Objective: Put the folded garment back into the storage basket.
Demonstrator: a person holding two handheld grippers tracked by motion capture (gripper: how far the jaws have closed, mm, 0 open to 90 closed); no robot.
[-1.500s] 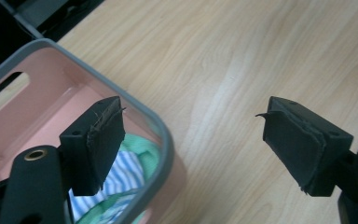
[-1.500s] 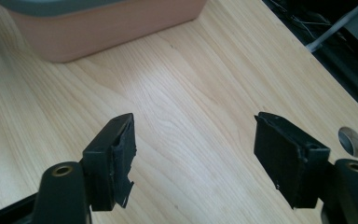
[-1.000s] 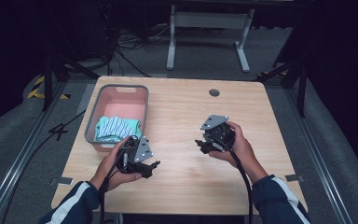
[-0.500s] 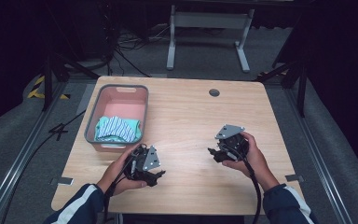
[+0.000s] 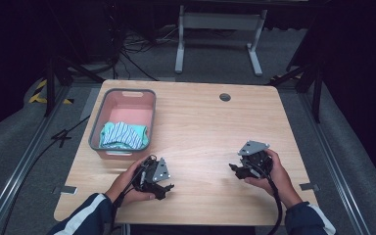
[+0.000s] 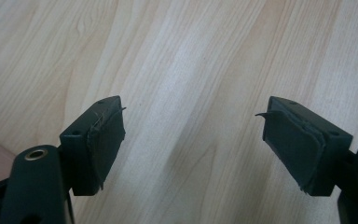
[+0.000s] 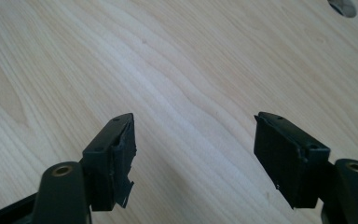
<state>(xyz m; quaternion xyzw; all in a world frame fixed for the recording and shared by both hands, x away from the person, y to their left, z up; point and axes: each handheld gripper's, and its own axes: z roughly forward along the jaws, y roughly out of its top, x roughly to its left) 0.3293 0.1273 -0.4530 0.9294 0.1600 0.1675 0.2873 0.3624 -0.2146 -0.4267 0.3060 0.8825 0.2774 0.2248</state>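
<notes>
Left claw [image 5: 162, 186] released, jaws spread wide, nothing between the pads [image 6: 103, 140], bare wood below. Held low near the front edge of the bench [image 5: 200, 122], just in front of the basket's near rim. Right claw [image 5: 236, 169] also released, jaws apart, empty, over bare bench at the right side, well apart from the basket. Striped cloth [image 5: 124, 135] bunched in the near end of the grey-rimmed pink basket [image 5: 94, 128], back-left of the left claw.

Risks, judged from here:
- Worn pad edges, frayed on both claws; likely slip on thin fabric with a shallow pinch.
- Left claw close to the basket wall; a low reach could knock or shove the basket toward the bench's left edge.
- Bunched cloth; a grab of 1 layer could drag it over the rim.
- Right-hand cable [image 5: 277, 205] trailing off the front edge; possible snag.
</notes>
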